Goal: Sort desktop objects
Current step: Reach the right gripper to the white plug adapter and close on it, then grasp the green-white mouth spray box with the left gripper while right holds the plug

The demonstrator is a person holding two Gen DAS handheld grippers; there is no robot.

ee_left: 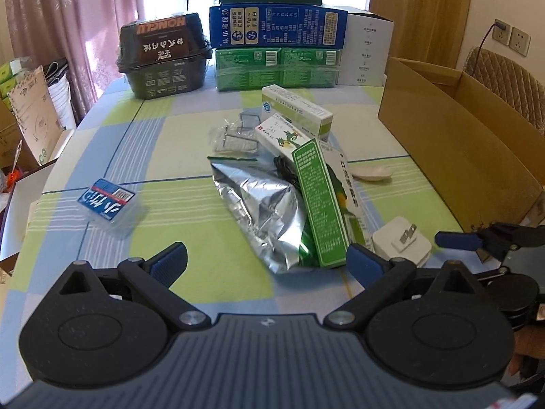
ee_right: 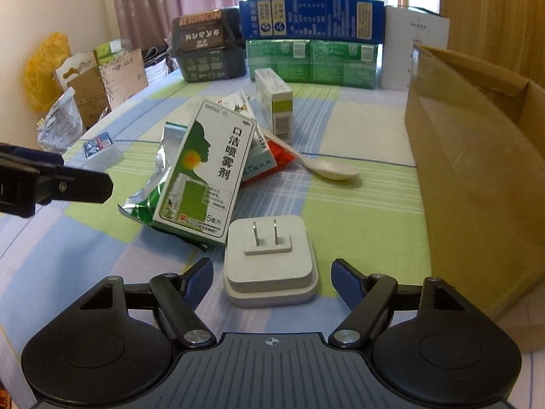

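A pile of objects lies mid-table: a green and white spray box (ee_left: 327, 201) (ee_right: 207, 170), a silver foil pouch (ee_left: 262, 211) (ee_right: 153, 184), two more medicine boxes (ee_left: 296, 109) (ee_right: 274, 102), a white spoon (ee_left: 371, 172) (ee_right: 327, 167) and a clear bag of metal parts (ee_left: 235, 138). A white plug adapter (ee_right: 270, 259) (ee_left: 402, 242) lies prongs up between the open fingers of my right gripper (ee_right: 272, 279), not gripped. My left gripper (ee_left: 269, 262) is open and empty, just short of the pouch and spray box. A small blue-labelled clear box (ee_left: 107, 202) (ee_right: 98, 146) lies apart at the left.
An open cardboard box (ee_left: 460, 143) (ee_right: 477, 156) stands at the right table edge. Stacked blue and green cartons (ee_left: 276, 47) (ee_right: 310, 37) and a dark food tub (ee_left: 163, 58) (ee_right: 204, 47) line the back. Boxes and bags sit off the table's left side.
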